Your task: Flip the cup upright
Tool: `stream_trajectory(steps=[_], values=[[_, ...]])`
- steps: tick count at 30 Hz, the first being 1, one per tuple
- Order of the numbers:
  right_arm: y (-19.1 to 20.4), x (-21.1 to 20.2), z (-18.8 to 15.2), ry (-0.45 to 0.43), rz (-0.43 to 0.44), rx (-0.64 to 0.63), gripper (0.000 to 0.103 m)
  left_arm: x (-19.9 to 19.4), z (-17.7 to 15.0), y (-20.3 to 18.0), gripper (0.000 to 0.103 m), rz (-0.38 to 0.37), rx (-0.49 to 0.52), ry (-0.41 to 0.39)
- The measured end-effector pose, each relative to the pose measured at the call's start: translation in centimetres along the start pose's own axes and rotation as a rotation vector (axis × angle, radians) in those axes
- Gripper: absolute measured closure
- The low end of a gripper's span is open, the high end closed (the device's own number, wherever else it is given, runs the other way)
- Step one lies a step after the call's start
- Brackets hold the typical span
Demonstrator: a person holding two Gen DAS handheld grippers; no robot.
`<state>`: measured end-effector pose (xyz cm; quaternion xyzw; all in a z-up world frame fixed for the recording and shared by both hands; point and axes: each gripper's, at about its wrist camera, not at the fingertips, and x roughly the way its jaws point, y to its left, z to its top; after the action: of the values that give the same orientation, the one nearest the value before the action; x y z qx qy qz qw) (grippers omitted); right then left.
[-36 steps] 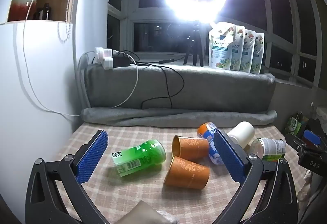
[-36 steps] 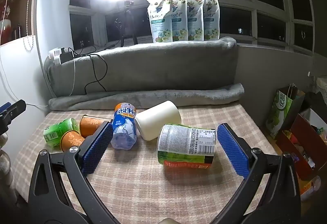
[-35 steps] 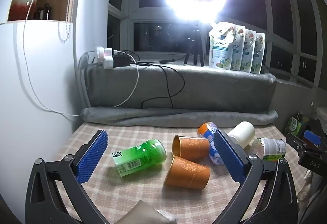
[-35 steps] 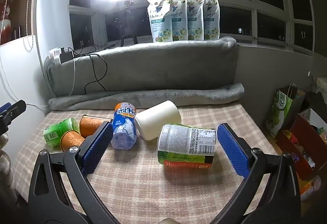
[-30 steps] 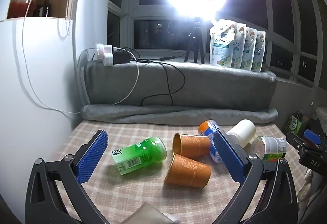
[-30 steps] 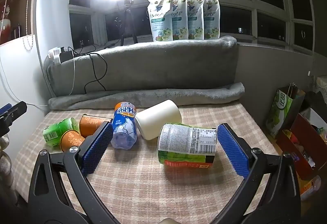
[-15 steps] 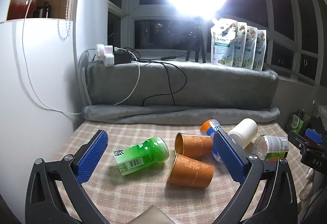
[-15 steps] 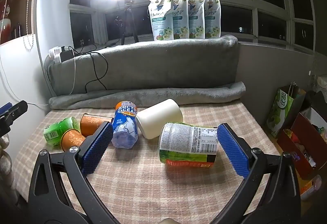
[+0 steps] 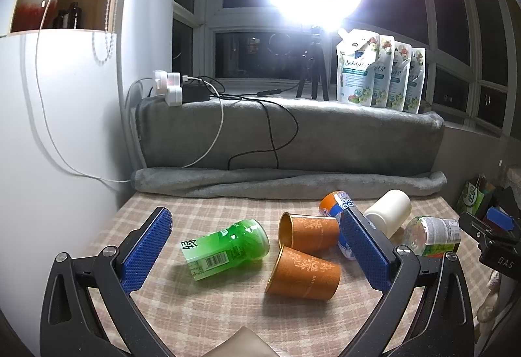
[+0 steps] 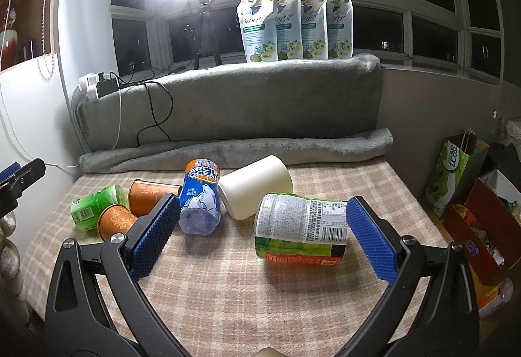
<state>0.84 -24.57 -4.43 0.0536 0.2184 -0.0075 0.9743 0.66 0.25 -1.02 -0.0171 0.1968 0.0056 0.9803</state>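
Observation:
Several cups lie on their sides on the checked tablecloth [image 9: 202, 308]. In the left wrist view: a green cup [image 9: 228, 248], two orange paper cups [image 9: 309, 233] [image 9: 304, 272], a blue Arctic Ocean cup [image 9: 335, 205], a white cup [image 9: 389, 210] and a labelled green cup [image 9: 433, 235]. My left gripper [image 9: 257, 251] is open and empty, above the green and orange cups. My right gripper [image 10: 263, 231] is open and empty, its jaws either side of the labelled cup [image 10: 302, 228]. The blue cup [image 10: 200, 199] and white cup [image 10: 255, 189] lie just beyond.
A grey blanket roll [image 9: 286, 183] and a padded grey ledge [image 10: 228, 103] close the table's far side. A white wall [image 9: 58, 135] stands at the left. Bags and boxes [image 10: 472, 194] sit beyond the table's right edge. Cables [image 9: 254, 129] hang over the ledge.
Both grippers have drifted slightly; the cups sit a touch further right in the left wrist view. Both stay open. No cup has moved.

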Motion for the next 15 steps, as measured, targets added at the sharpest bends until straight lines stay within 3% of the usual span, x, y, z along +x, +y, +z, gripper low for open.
stream_trajectory(steps=[15], values=[[0.13,0.07,0.09,0.007,0.002,0.007,0.000,-0.02,0.30,0.00,0.001,0.003,0.000,0.001]])
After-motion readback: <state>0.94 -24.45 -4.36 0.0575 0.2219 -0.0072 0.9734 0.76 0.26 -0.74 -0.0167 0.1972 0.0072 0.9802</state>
